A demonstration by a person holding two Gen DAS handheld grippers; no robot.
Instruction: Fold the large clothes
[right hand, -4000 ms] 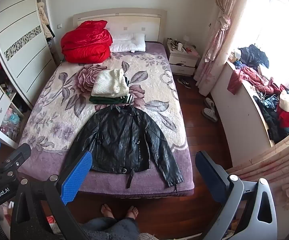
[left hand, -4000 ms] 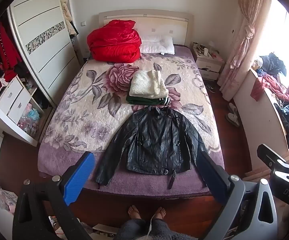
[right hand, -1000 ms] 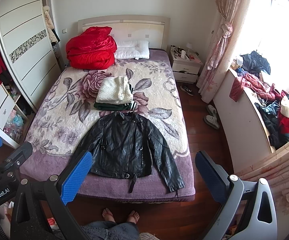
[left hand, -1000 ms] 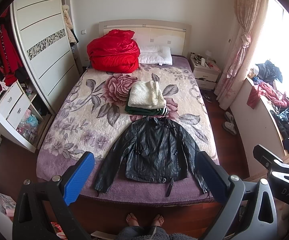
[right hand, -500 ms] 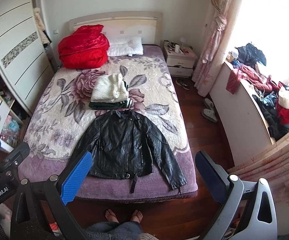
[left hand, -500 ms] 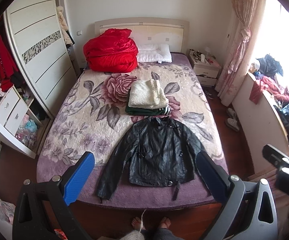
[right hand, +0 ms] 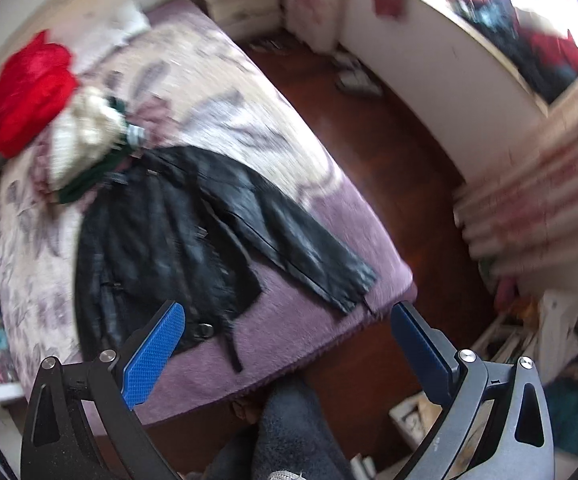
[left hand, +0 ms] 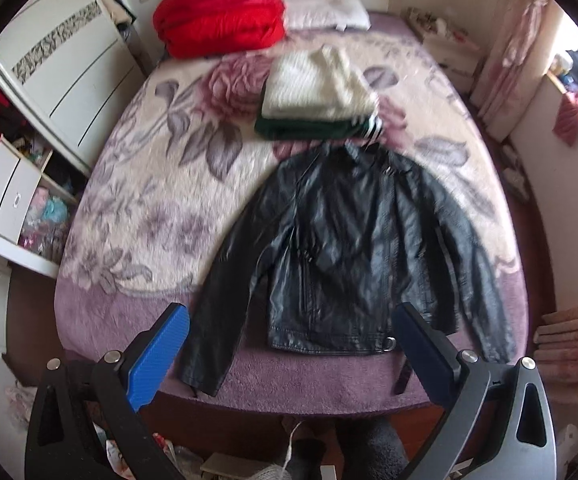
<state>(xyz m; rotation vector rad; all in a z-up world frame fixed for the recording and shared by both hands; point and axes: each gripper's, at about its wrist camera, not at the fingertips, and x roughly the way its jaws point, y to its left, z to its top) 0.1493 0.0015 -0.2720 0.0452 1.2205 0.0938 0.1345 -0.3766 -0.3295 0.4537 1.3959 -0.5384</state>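
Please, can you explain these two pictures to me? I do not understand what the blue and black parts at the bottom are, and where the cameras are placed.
A person holds one hand tool in each hand. Each tool has a camera looking forward along its two blue-padded fingers. One picture comes from the left claw, the other from the right claw. Both are open and hold nothing. On the bed lies a black leather jacket, spread flat with its sleeves out. Behind it sits a stack of folded clothes, then a red duvet and a pillow. The right picture is blurred.
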